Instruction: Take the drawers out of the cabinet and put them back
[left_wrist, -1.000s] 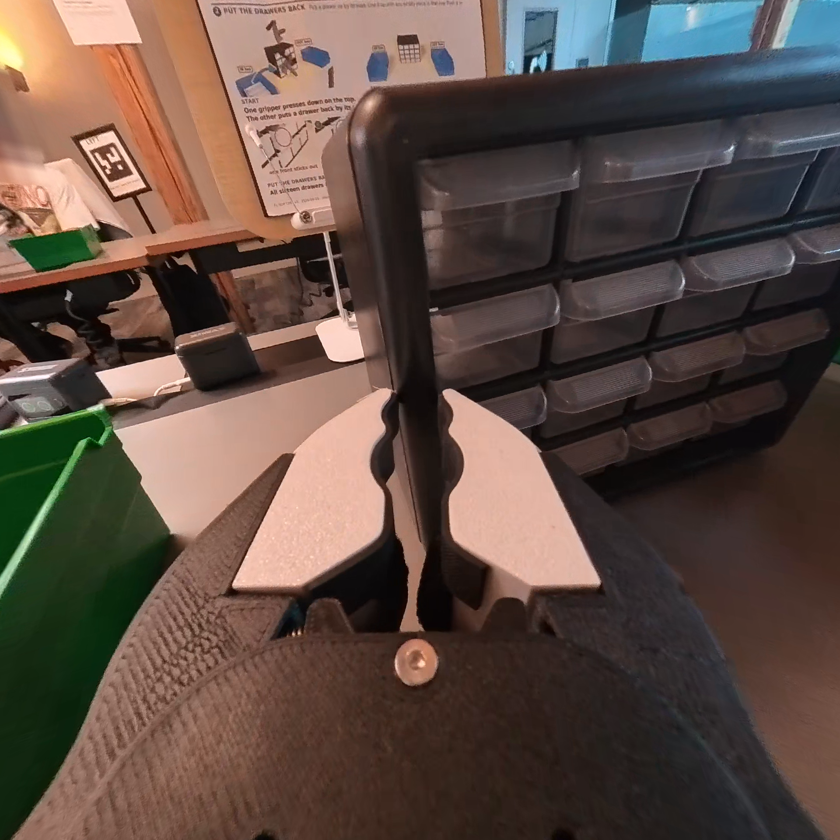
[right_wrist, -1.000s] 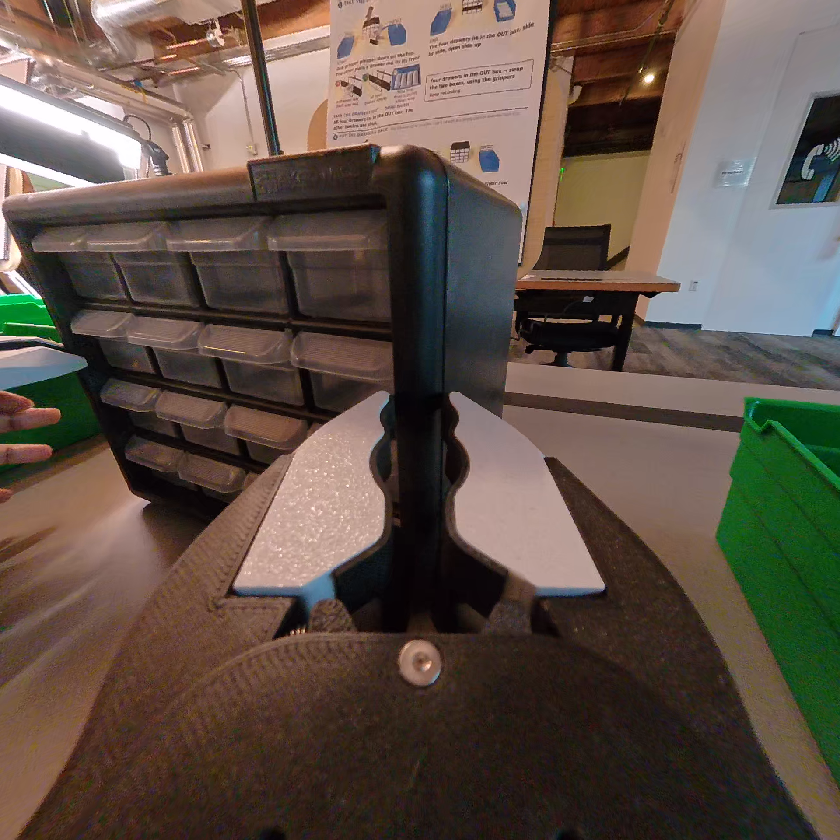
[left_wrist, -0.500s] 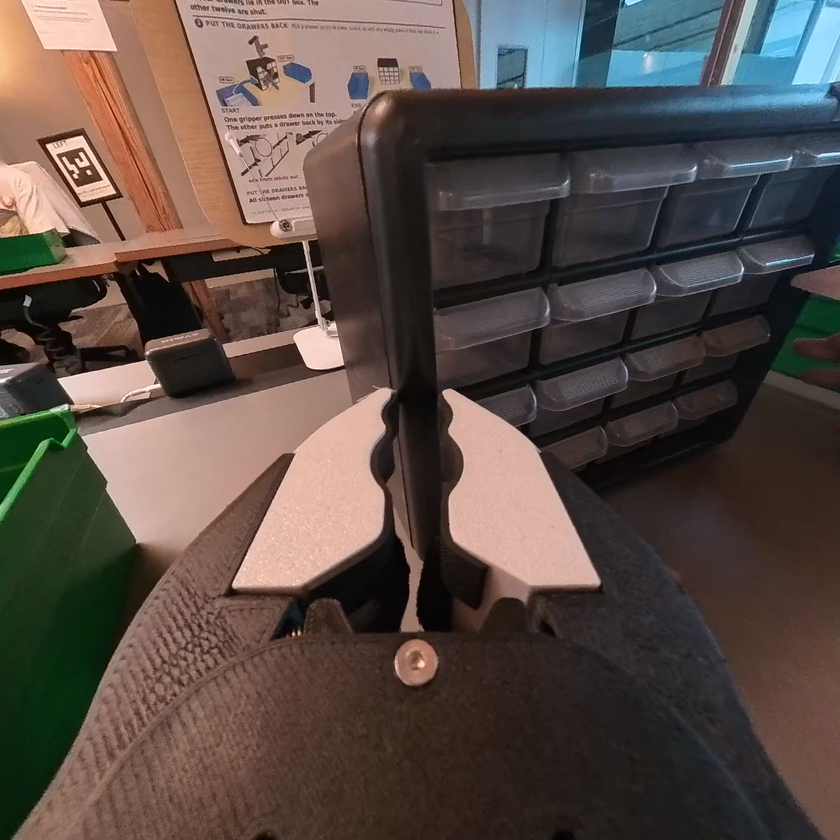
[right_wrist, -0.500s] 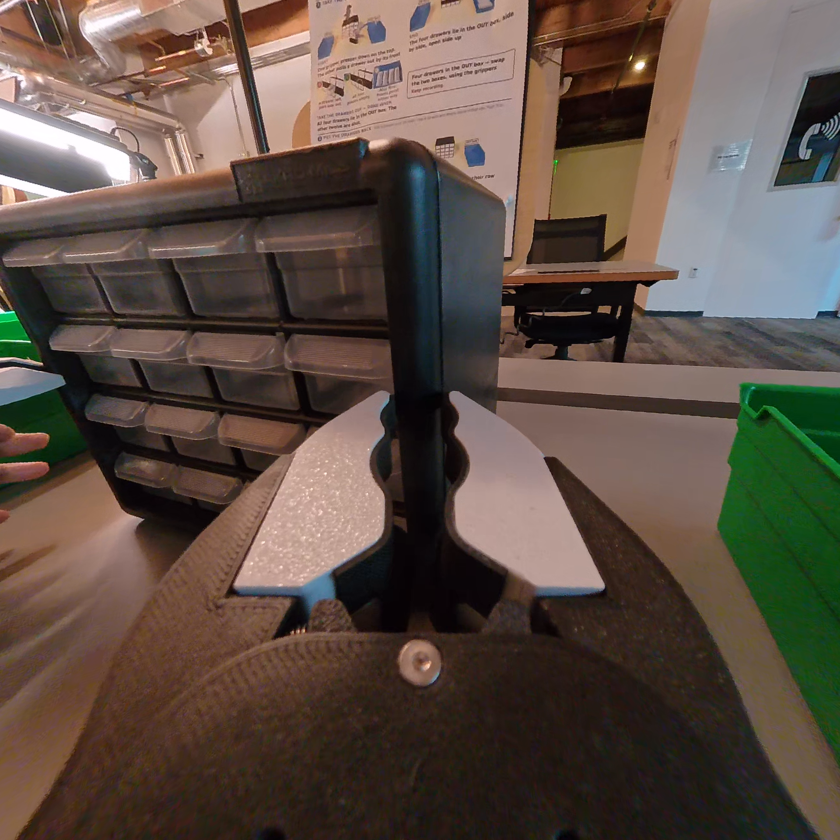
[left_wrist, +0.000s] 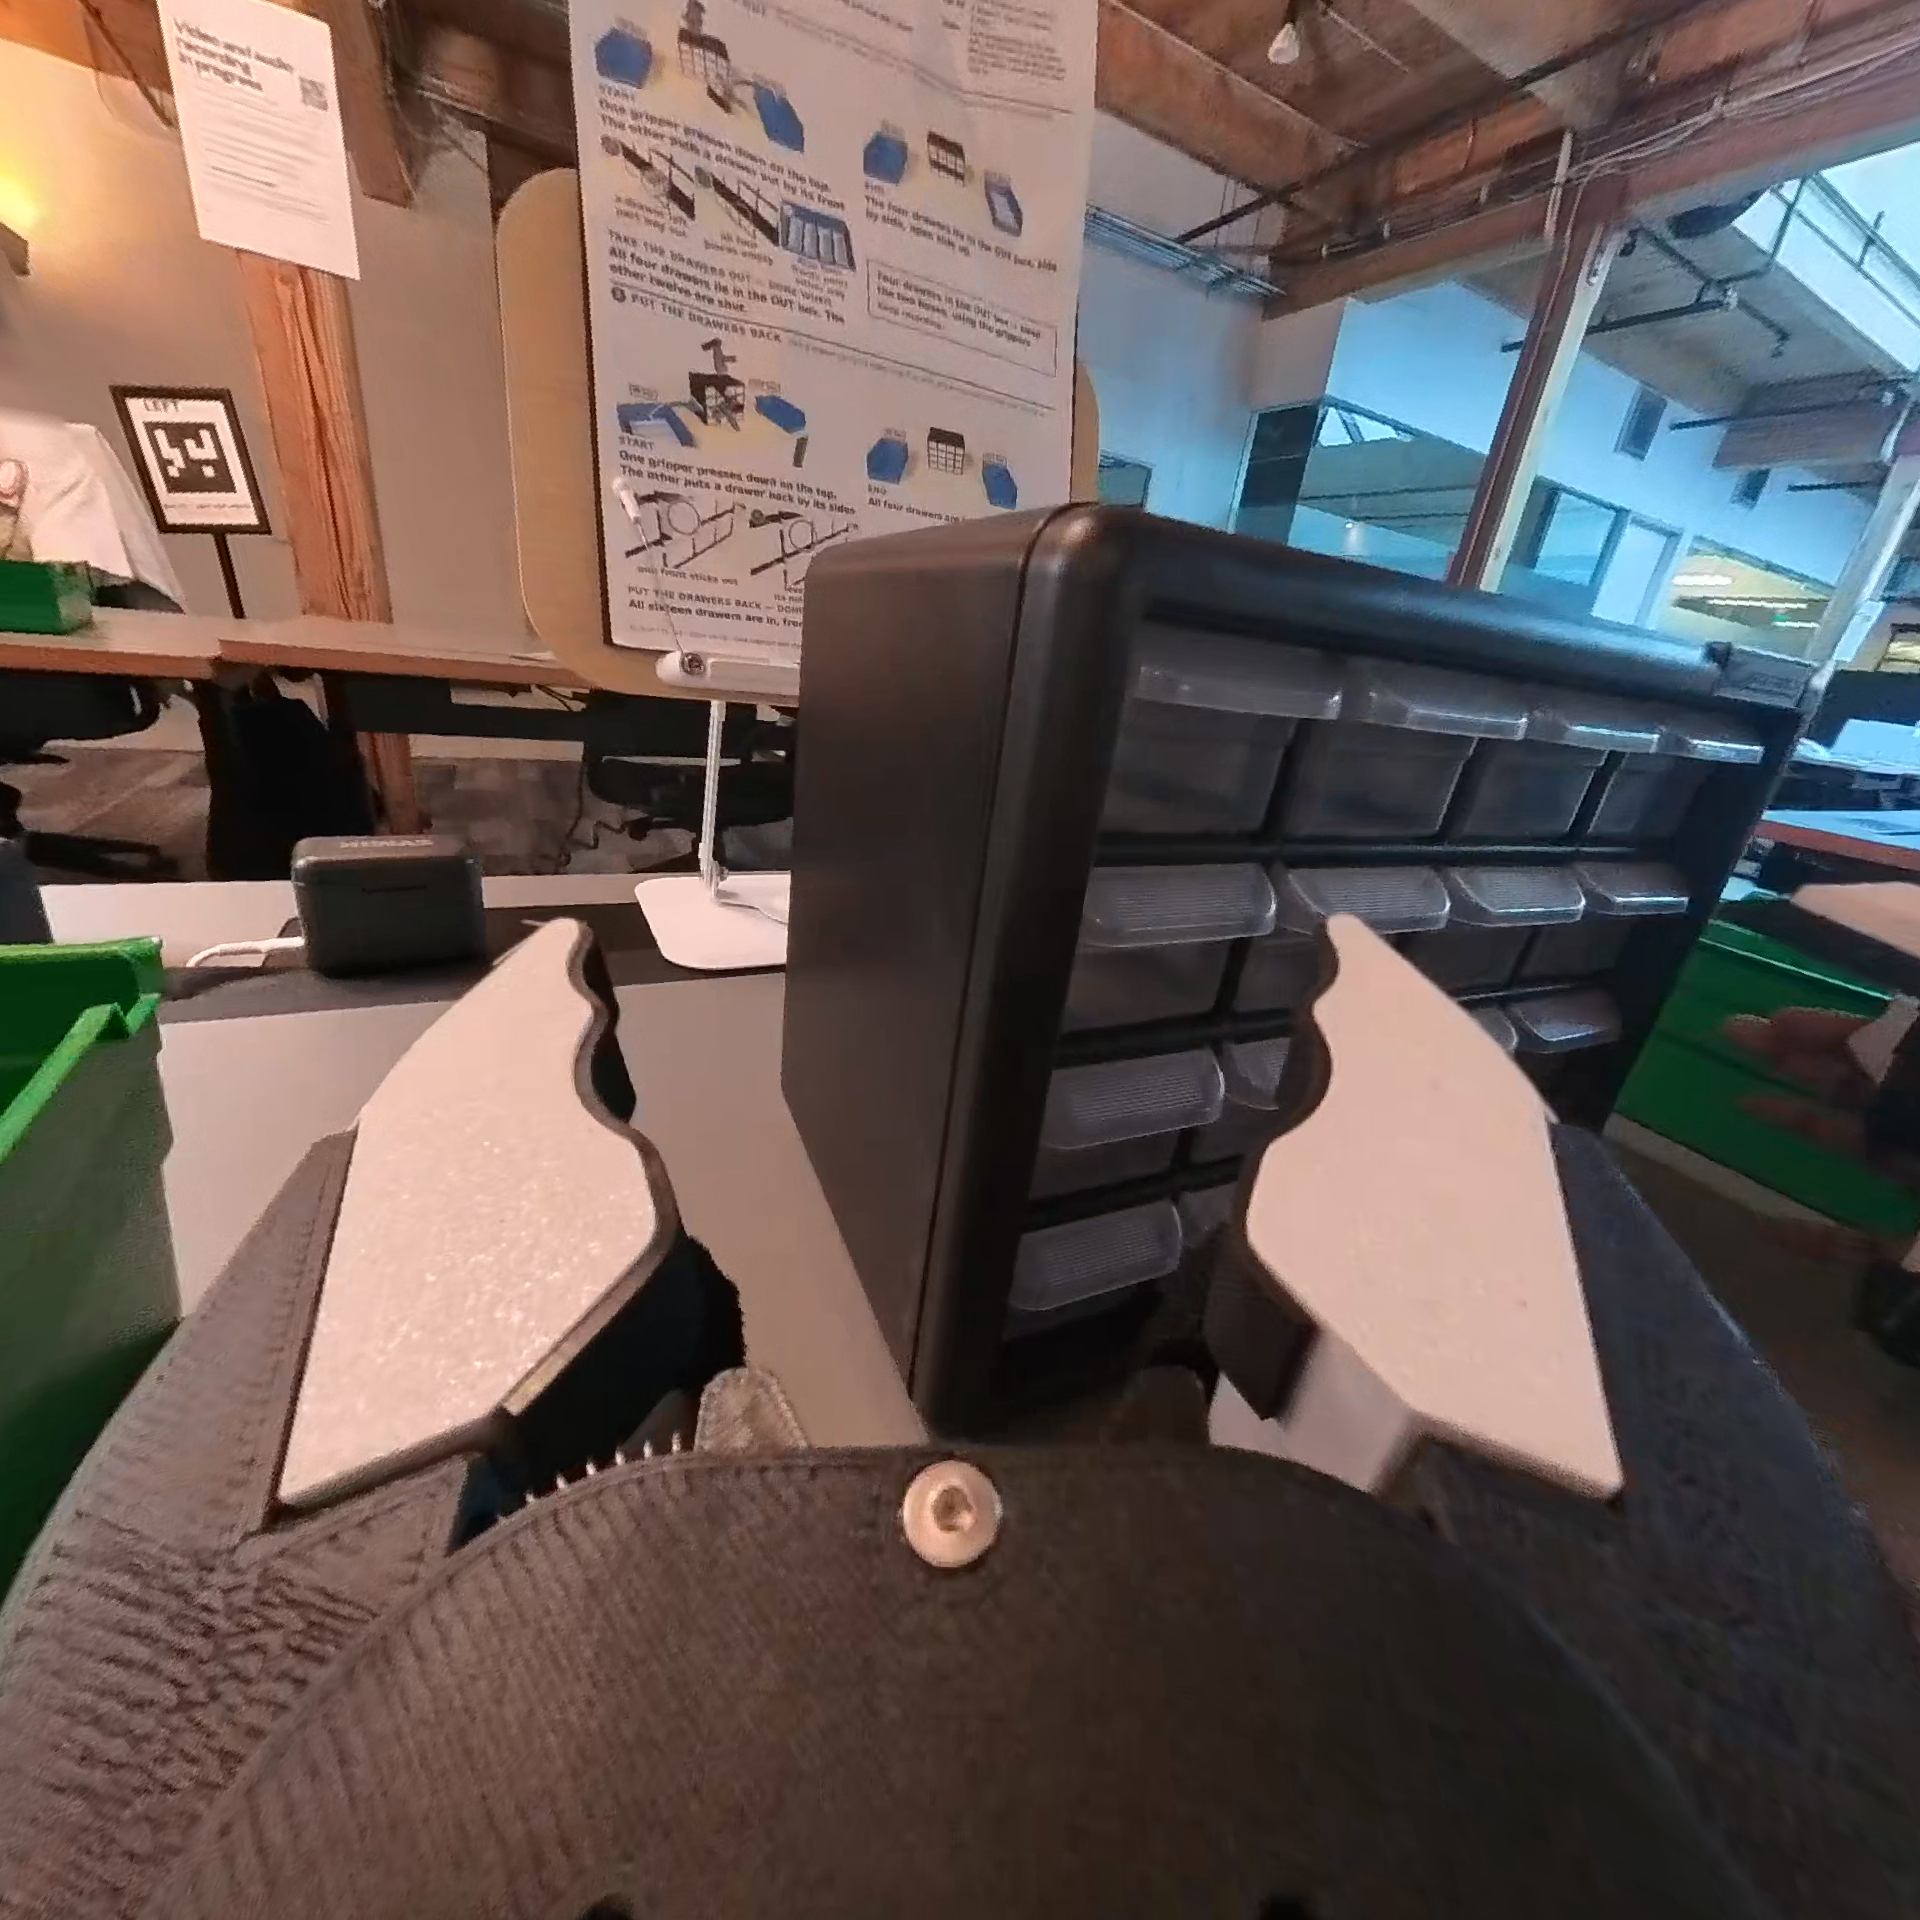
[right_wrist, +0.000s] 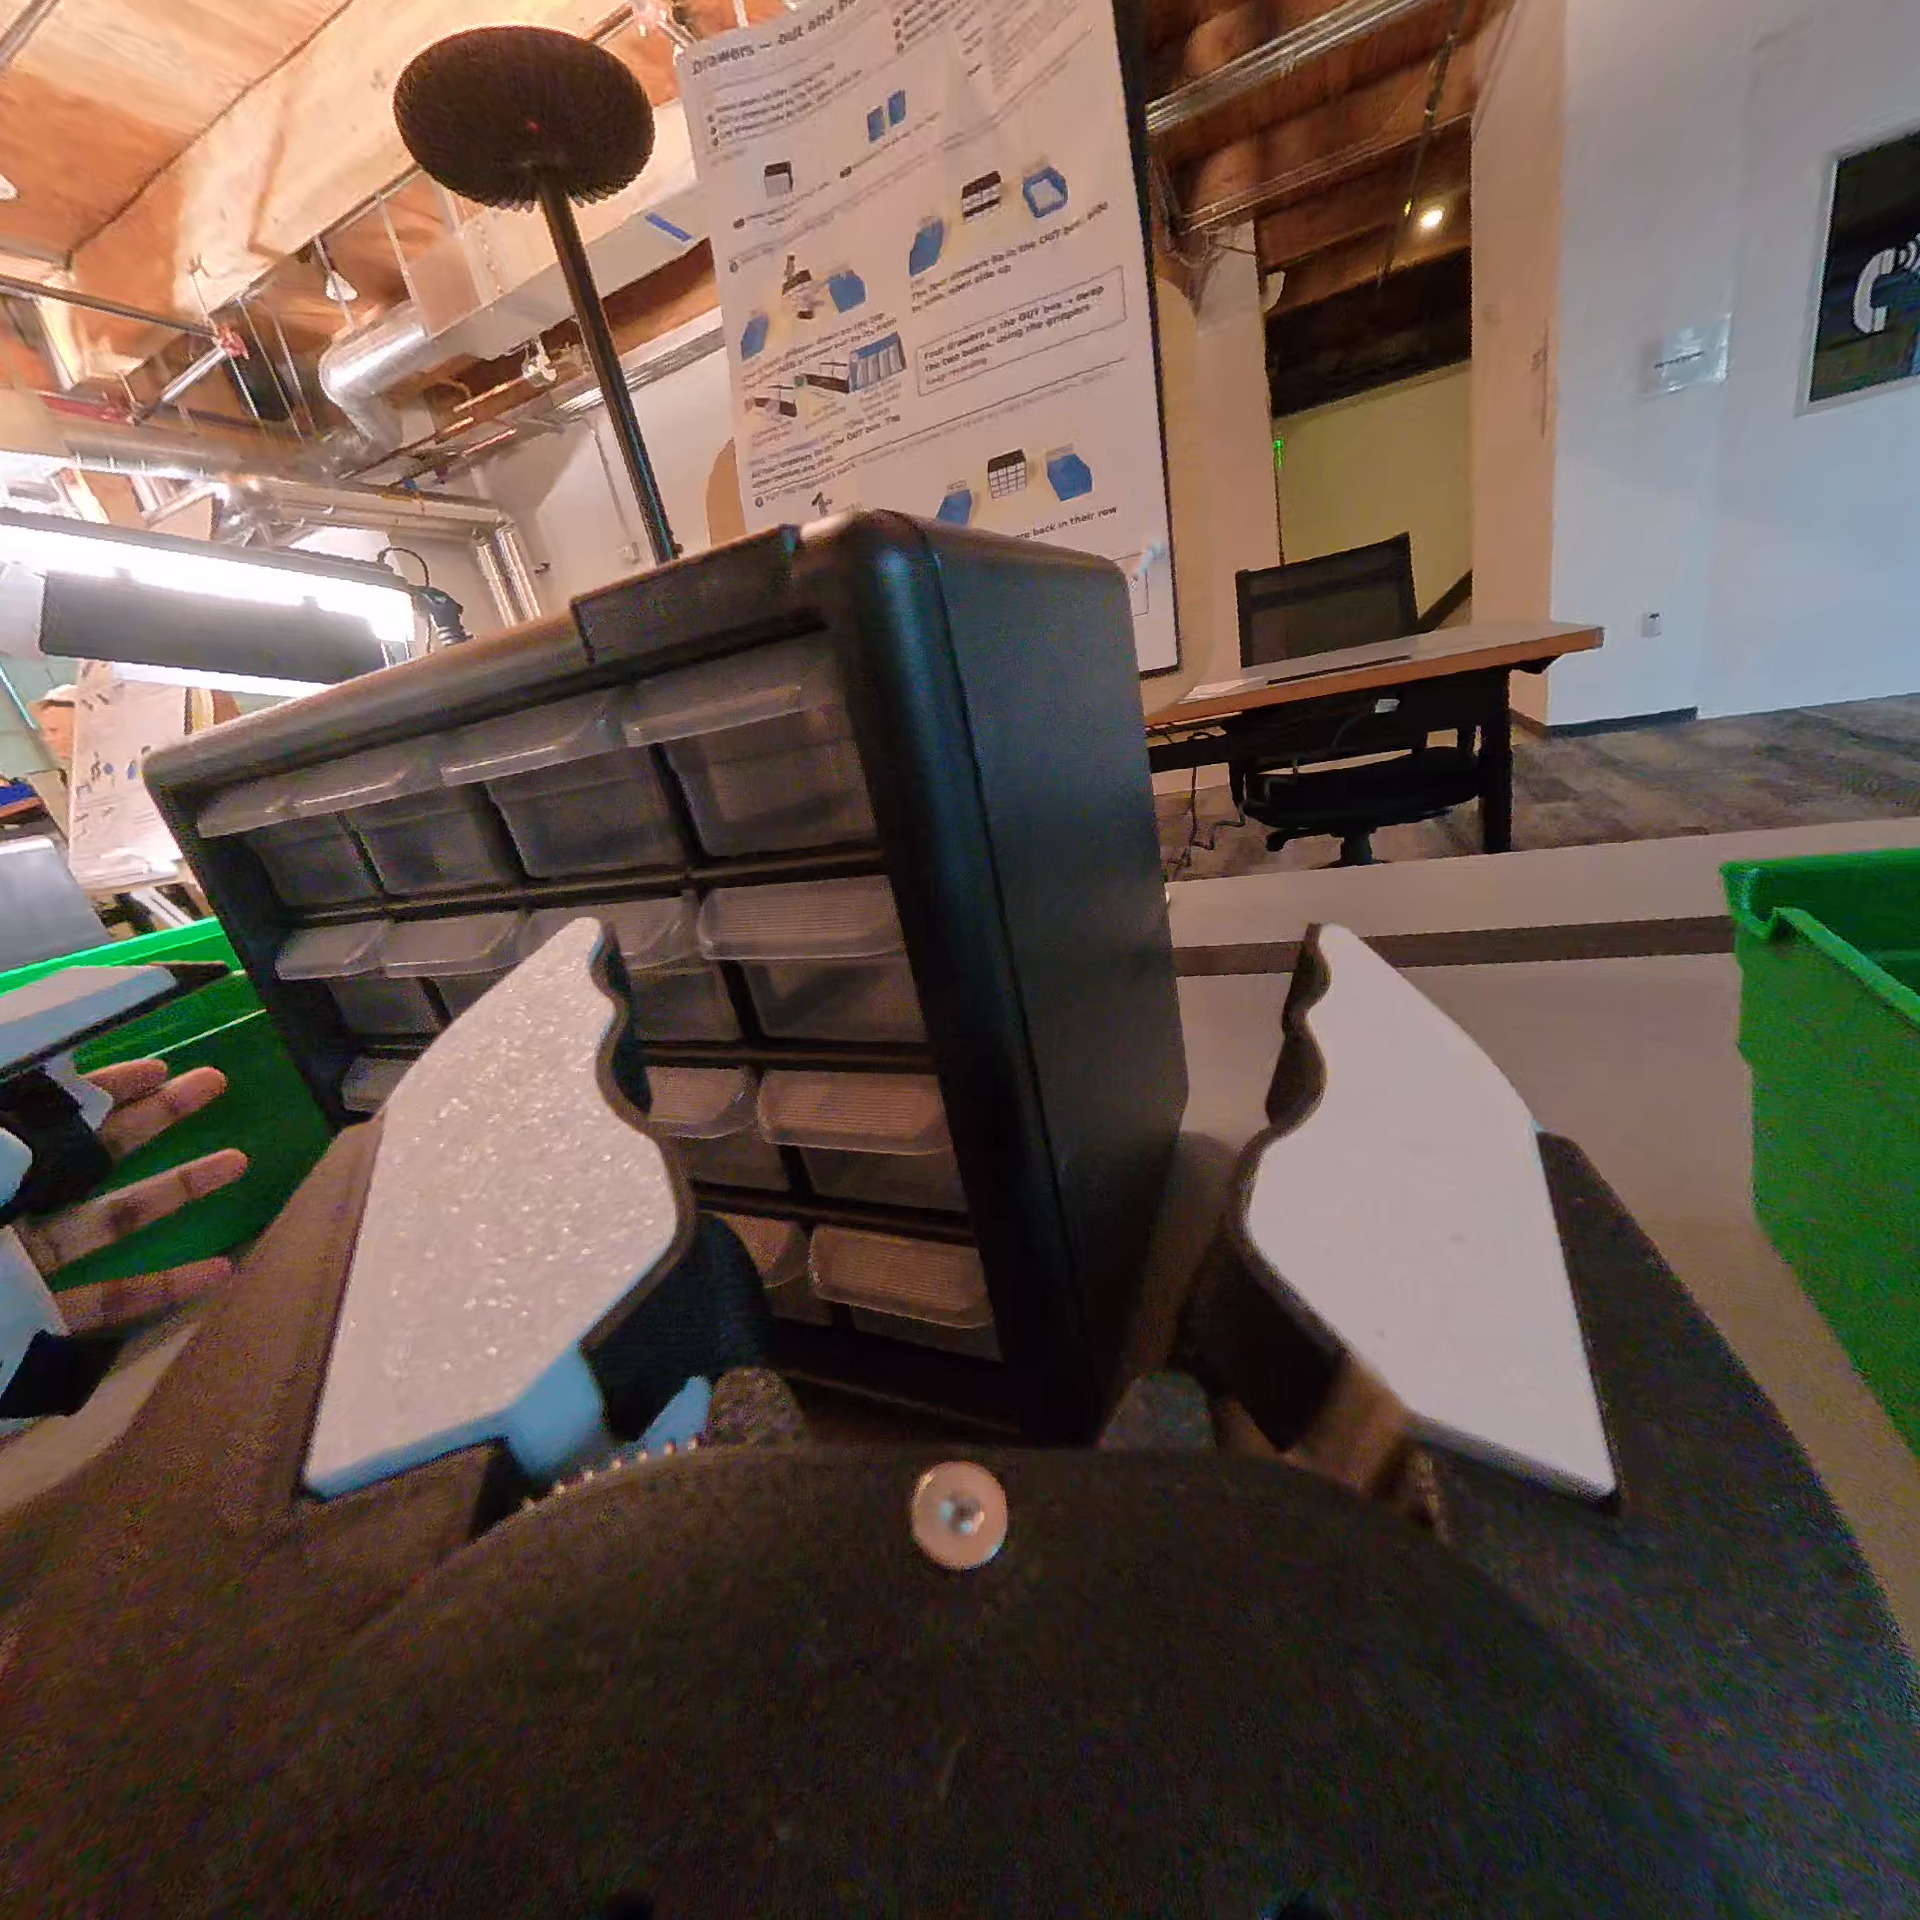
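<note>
A black cabinet (left_wrist: 914, 831) with rows of clear plastic drawers (left_wrist: 1184, 914) stands on the grey table; all visible drawers are pushed in. My left gripper (left_wrist: 956, 935) is open, its jaws wide on either side of the cabinet's front left edge without touching it. The cabinet also shows in the right wrist view (right_wrist: 1039, 831), with its drawers (right_wrist: 821, 956) shut. My right gripper (right_wrist: 956, 940) is open, its jaws spread on either side of the cabinet's front right edge. Neither gripper holds anything.
A green bin (left_wrist: 73, 1174) stands at the left, another green bin (right_wrist: 1839, 1070) at the right. A hand (right_wrist: 135, 1184) shows at the far left of the right wrist view. A small black box (left_wrist: 384, 904) and a white stand base (left_wrist: 717, 925) sit behind the cabinet.
Both grippers were shut on the cabinet's front side edges; both have now opened wide and let go. Both views have tilted upward.
</note>
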